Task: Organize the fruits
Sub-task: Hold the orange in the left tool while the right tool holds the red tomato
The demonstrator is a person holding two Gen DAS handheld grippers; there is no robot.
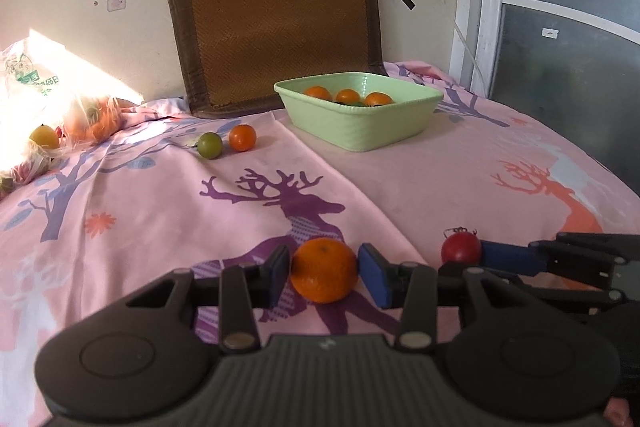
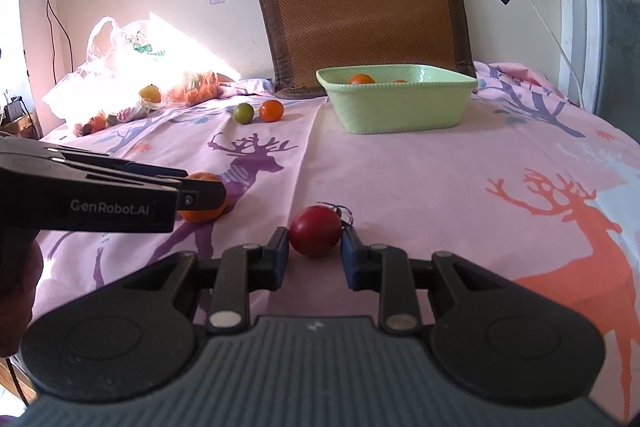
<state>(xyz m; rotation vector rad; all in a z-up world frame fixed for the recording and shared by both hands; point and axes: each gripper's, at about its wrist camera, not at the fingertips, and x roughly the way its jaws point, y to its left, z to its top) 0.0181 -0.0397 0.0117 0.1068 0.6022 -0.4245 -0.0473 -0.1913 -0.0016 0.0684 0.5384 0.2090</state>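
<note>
Partway through: some fruit was binned, more was left.

My left gripper (image 1: 324,273) clamped an orange (image 1: 323,270); my right gripper (image 2: 315,253) seemingly pinched a red tomato (image 2: 315,231). Ahead, the green basin (image 1: 360,131) held at least three oranges; two loose fruits (image 1: 226,142) waited left of it.

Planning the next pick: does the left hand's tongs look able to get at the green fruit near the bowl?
Probably not yet: the left tongs are shut on an orange. The cloth toward the green fruit lies bare, so once freed the way looks open.
</note>
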